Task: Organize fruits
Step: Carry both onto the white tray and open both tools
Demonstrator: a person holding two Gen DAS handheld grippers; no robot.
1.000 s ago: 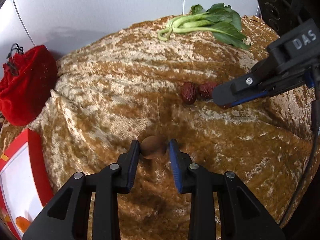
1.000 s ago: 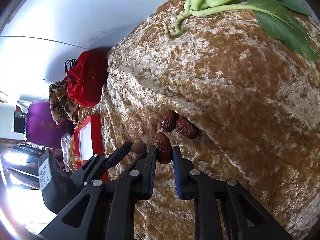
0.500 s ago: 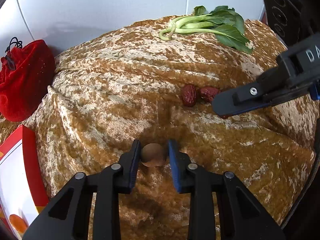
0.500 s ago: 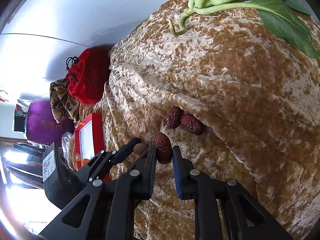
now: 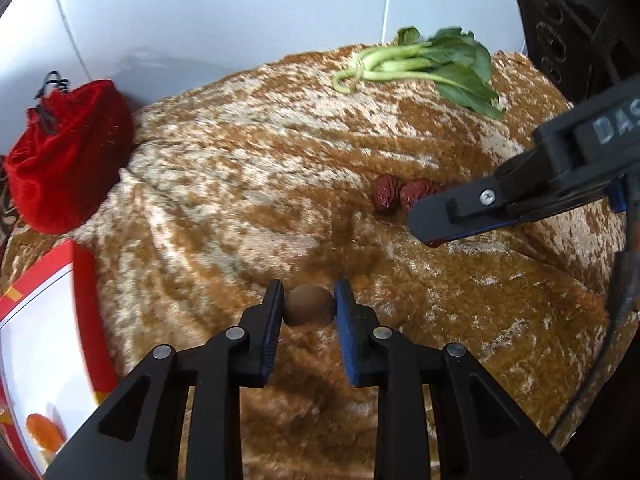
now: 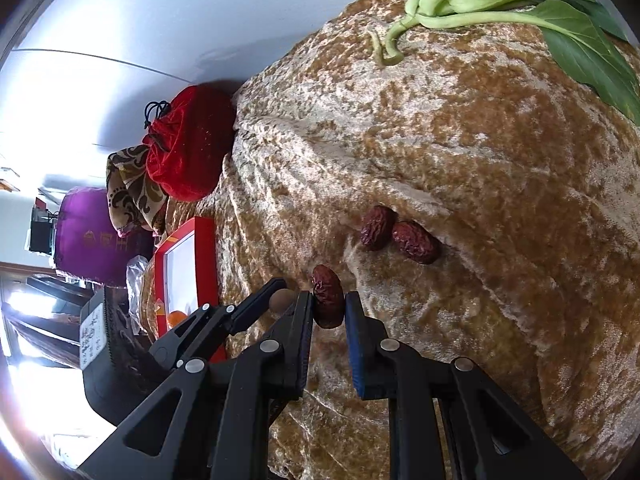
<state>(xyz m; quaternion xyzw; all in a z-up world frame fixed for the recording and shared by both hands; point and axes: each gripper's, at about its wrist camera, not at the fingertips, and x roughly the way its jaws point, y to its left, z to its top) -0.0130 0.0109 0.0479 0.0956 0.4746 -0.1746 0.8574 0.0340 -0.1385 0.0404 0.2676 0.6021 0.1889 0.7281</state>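
My left gripper (image 5: 309, 307) is shut on a small round brown fruit (image 5: 309, 310), held just above the gold-brown velvet cloth (image 5: 240, 184). My right gripper (image 6: 329, 305) is shut on a wrinkled red date (image 6: 328, 295). Two more red dates (image 6: 396, 233) lie side by side on the cloth beyond it, also seen as the pair of dates (image 5: 394, 197) in the left wrist view. There the right gripper's fingers (image 5: 452, 216) reach in from the right, close to those dates. The left gripper (image 6: 280, 300) with its brown fruit shows beside the right one.
A bunch of green bok choy (image 5: 432, 66) lies at the far edge of the cloth. A red velvet pouch (image 5: 64, 156) sits at the left by the wall. A red-framed box (image 5: 48, 340) stands at the near left. A black device (image 5: 568, 28) is at the upper right.
The left gripper's pads closed in slightly onto the brown fruit. The view has shifted a little; both grippers stay in much the same place.
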